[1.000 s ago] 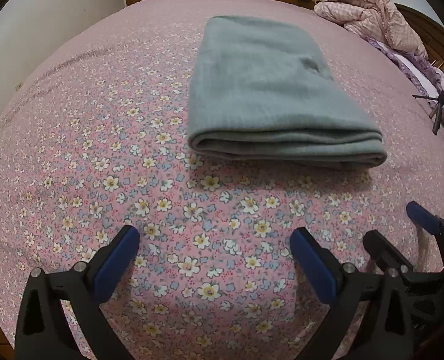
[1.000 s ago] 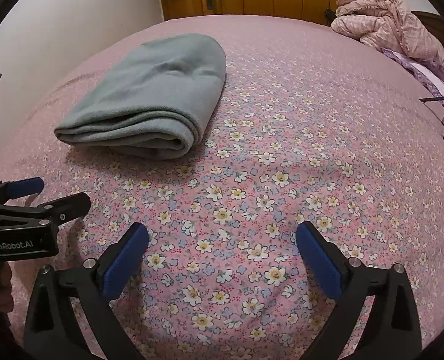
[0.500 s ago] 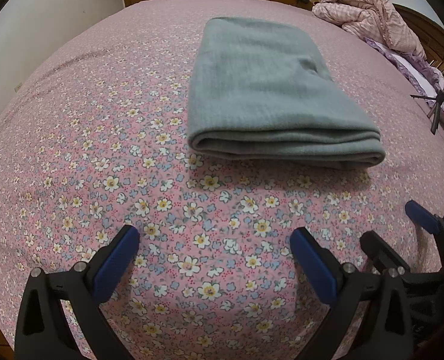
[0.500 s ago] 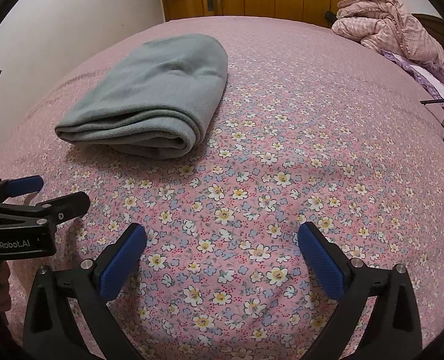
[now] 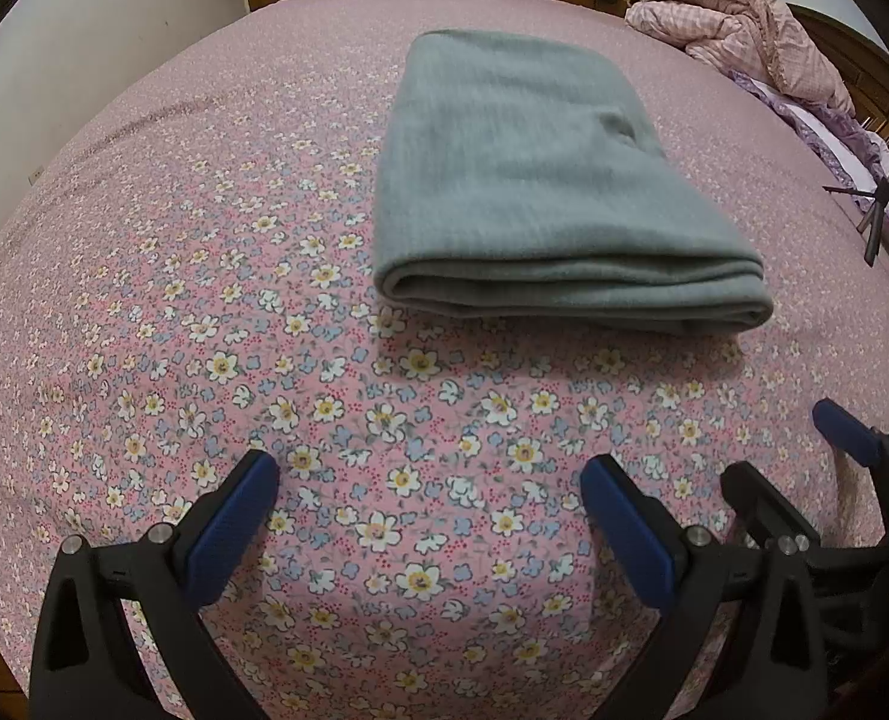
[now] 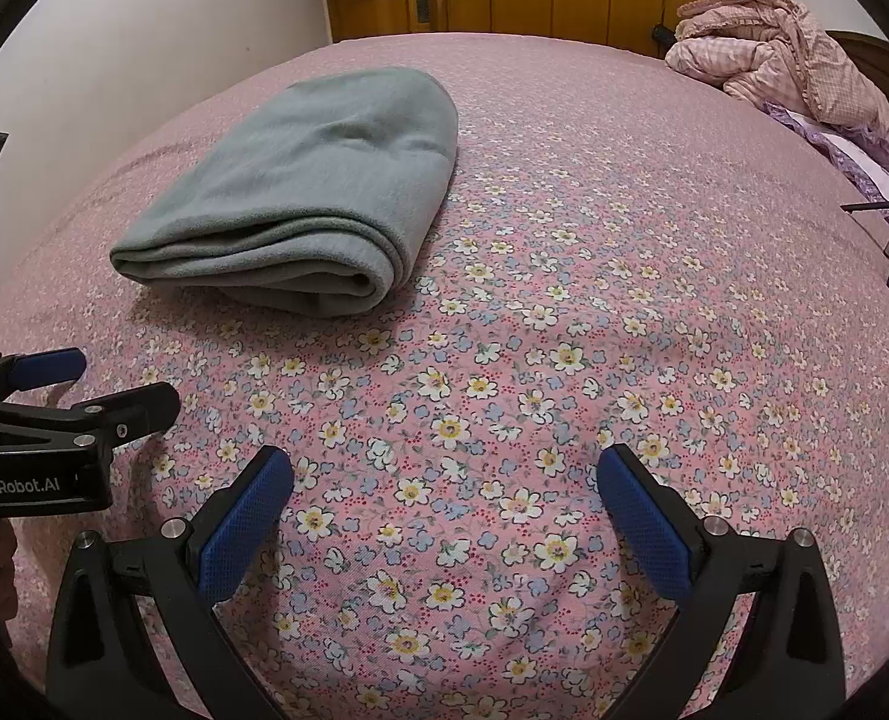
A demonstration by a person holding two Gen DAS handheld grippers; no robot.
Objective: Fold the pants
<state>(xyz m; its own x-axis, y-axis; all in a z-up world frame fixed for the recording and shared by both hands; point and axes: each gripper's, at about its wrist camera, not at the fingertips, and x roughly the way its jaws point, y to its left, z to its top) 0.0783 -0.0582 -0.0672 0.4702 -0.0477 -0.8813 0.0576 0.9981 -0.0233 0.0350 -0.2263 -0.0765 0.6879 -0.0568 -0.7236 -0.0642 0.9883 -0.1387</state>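
Lying folded on the bed, grey pants sit ahead of both grippers' spread, empty fingers

1. The grey pants lie folded into a compact, roughly rectangular bundle of soft, fleece-like fabric.
2. Several layers are stacked flat; their rounded fold edges show along the near side, one above another.
3. The top surface is mostly smooth, with a shallow dent and a slight crease toward the far right part.
4. In the right wrist view the pants sit in the left half, the near right corner rolled over in a thick curve and the far end rounded.
5. The bundle rests flat on the pink floral bedsheet, toward the far side of the bed.
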